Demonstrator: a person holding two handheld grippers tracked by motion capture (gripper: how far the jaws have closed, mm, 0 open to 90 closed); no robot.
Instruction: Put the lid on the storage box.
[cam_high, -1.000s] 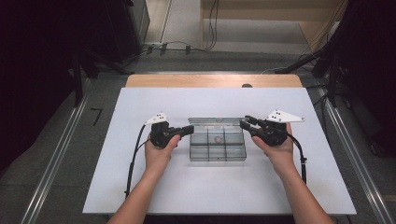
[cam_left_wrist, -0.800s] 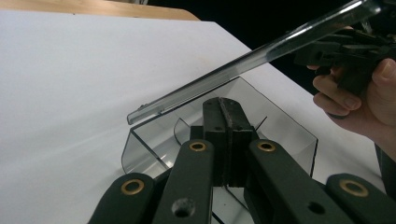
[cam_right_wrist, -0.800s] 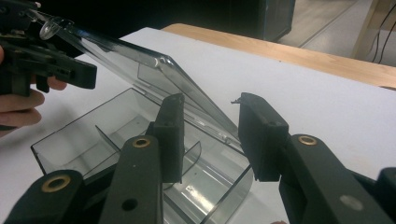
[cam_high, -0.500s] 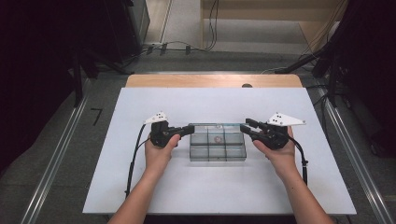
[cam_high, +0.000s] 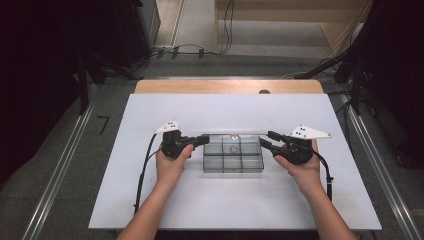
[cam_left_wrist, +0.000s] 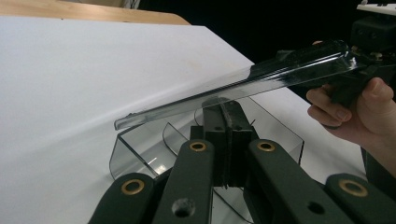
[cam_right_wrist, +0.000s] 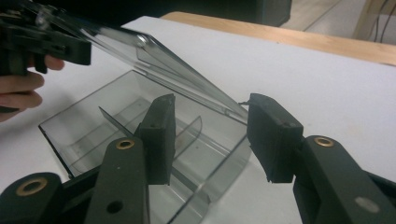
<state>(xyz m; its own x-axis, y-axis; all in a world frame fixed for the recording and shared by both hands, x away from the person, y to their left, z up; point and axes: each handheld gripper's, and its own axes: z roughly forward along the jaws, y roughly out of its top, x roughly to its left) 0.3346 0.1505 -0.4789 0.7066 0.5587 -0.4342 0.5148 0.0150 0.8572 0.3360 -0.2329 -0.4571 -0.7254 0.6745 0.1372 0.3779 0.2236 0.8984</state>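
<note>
A clear plastic compartment box (cam_high: 233, 155) sits mid-table on the white table (cam_high: 150, 200), its hinged lid (cam_left_wrist: 243, 84) raised. The left gripper (cam_high: 204, 140) is clamped tight on the box's left wall. The right gripper (cam_high: 268, 139) has just been opening, its jaws apart astride the lid's right edge without pressing it. The box looks light, rigid, slick and crackable, best gripped by a wall.

white table top (cam_high: 200, 110); wooden strip (cam_high: 200, 86) at far edge; floor cables (cam_high: 227, 30) beyond.

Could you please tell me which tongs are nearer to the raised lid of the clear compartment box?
Left. The left tongs are shut at the box's left end, seemingly on the lid edge. The right tongs stand open, astride its right corner; their pads look clear of it, having just been opening.
</note>
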